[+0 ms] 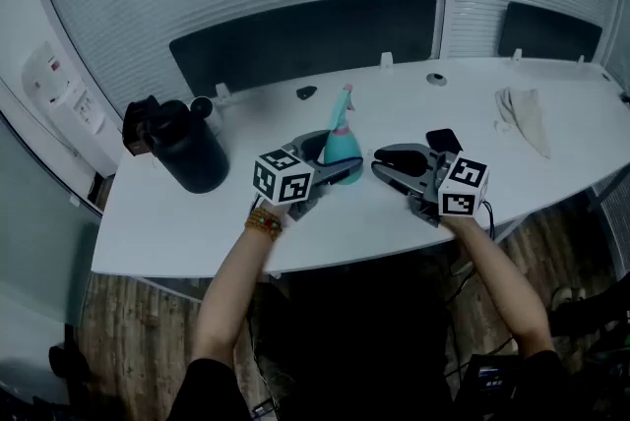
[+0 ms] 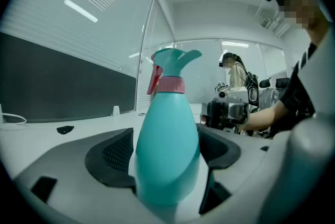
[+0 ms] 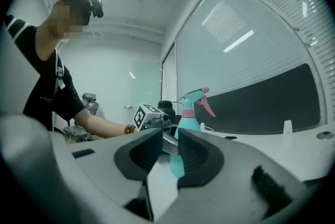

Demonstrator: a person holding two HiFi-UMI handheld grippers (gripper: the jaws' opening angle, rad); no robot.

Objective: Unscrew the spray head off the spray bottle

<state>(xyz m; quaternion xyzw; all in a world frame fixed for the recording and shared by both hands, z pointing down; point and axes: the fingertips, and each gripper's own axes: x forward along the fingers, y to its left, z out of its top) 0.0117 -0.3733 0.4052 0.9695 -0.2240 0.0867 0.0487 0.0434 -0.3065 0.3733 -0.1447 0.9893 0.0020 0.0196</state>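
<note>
On the white table [image 1: 187, 217], near its middle, the teal spray bottle [image 1: 342, 150] stands upright, with its spray head [image 1: 342, 104] seated on a pink collar [image 2: 169, 84] and the reddish trigger [image 2: 154, 79] hanging from it. The left gripper [image 1: 337, 163] reaches in from the near left, its jaws set wide around the bottle's lower body. In the left gripper view the dark pads [image 2: 116, 154] lie against both sides of it, so it has the bottle clamped. The right gripper [image 1: 382, 162] lies just to the right of the bottle without touching it. Its jaws are drawn close with only a slim gap, and nothing sits between them; the bottle shows beyond that gap in the right gripper view. A beaded bracelet [image 1: 264, 223] circles the left wrist. Well apart to the left stands a large black jug [image 1: 192, 153]. A crumpled pale cloth [image 1: 522, 117] lies far to the right, and a small black piece [image 1: 307, 92] rests behind the bottle.
</note>
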